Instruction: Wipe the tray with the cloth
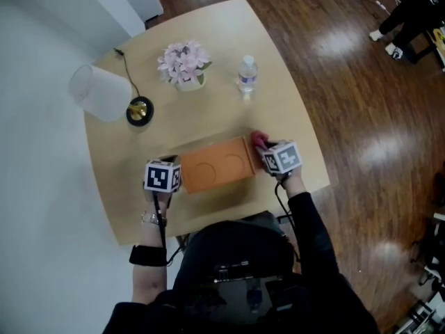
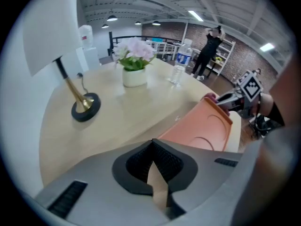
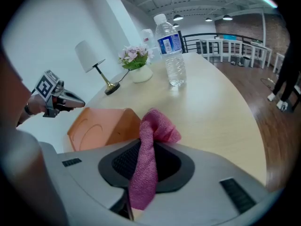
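An orange rectangular plastic tray (image 1: 217,164) is seen on the near part of the beige wooden table (image 1: 229,61), between both grippers. A pink terry cloth (image 3: 159,128) is pinched by the right gripper (image 3: 145,146), just beside the tray's right end. The left gripper (image 2: 151,149) is held at the tray's left end, jaws pressed together, nothing gripped.

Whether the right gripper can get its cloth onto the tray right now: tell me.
Probably yes. The right gripper clamps the pink cloth in its fingers, and the orange tray sits right beside it with nothing between; the bottle stands well off.
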